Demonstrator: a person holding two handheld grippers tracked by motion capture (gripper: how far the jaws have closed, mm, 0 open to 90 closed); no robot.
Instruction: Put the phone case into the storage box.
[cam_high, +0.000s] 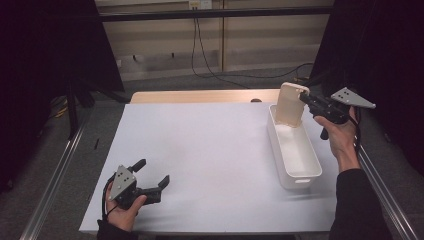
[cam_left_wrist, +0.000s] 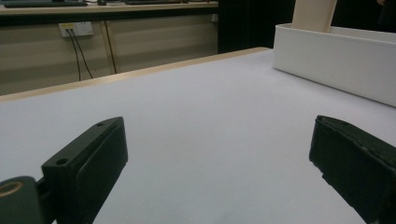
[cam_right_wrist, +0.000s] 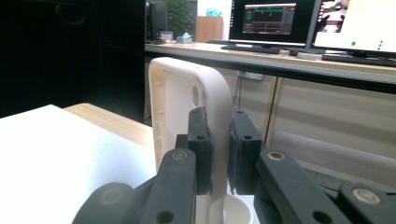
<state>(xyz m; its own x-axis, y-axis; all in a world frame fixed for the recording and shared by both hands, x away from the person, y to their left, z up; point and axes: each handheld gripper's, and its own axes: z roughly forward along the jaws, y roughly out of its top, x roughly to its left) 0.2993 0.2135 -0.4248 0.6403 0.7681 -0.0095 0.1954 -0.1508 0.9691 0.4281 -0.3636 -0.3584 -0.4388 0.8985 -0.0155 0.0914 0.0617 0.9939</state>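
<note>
A long white bin (cam_high: 295, 150) lies on the right side of the white table (cam_high: 200, 150). Its cream lid (cam_high: 290, 104) stands upright at the bin's far end, lower edge down inside the bin. My right gripper (cam_high: 306, 99) is shut on the lid's right edge; in the right gripper view the lid (cam_right_wrist: 187, 107) sits pinched between the two black jaws of that gripper (cam_right_wrist: 219, 149). My left gripper (cam_high: 152, 172) rests open near the table's front left corner, nothing between its fingers (cam_left_wrist: 88, 163). The bin's side wall (cam_left_wrist: 336, 60) appears far right in the left gripper view.
A wooden strip (cam_high: 200, 96) runs along the table's far edge. Cables (cam_high: 200, 50) hang from a wall socket behind. Metal rails (cam_high: 55, 175) flank the table. Monitors (cam_right_wrist: 275, 21) stand on a desk beyond in the right gripper view.
</note>
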